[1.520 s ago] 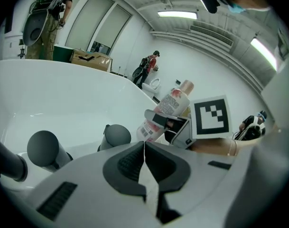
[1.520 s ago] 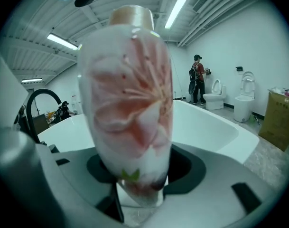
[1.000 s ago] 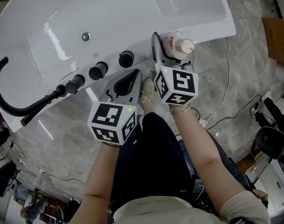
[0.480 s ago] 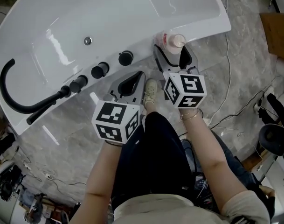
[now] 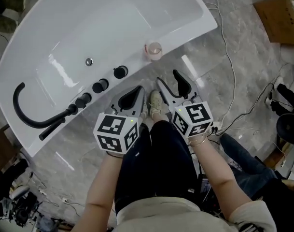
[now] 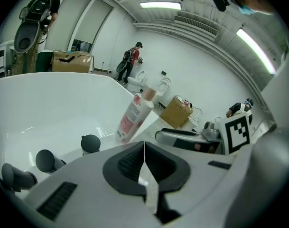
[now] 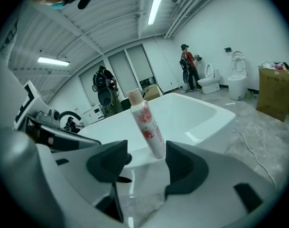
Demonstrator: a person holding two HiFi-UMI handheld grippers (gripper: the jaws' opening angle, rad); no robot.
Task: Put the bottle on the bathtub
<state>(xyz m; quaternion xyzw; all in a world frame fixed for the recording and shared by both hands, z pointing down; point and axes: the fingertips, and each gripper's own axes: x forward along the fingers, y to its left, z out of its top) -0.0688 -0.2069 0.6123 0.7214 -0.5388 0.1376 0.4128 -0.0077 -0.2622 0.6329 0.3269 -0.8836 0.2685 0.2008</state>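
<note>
Now: bottle standing on the tub rim, both grippers apart from it

Both forearms reach forward from the body, side by side, bare to the wrist. Each gripper tilts forward and down toward the tub edge, hanging over the grey floor (image 5: pixel 224 81) and short of the rim. One shoe (image 5: pixel 156 100) shows between them.

Left gripper (image 5: pixel 135 93): pads pressed together, nothing in them. Right gripper (image 5: pixel 167 77): jaws apart and just now closing a little, with nothing between them; the bottle (image 5: pixel 154 50) stands beyond them, well apart from the tips.

Count: two grippers, one marker cube on each. One bottle. One bathtub (image 5: pixel 195 28). Three black knobs (image 5: pixel 100 86) in a row along the near rim. One curved black spout (image 5: pixel 26 117) at the left end.

Bottle: on the bathtub's near rim, right of the knobs. It stands upright, long axis vertical, pinkish cap up. From the head view it is seen almost end-on; the right gripper view shows its white side with a red flower print.
</note>
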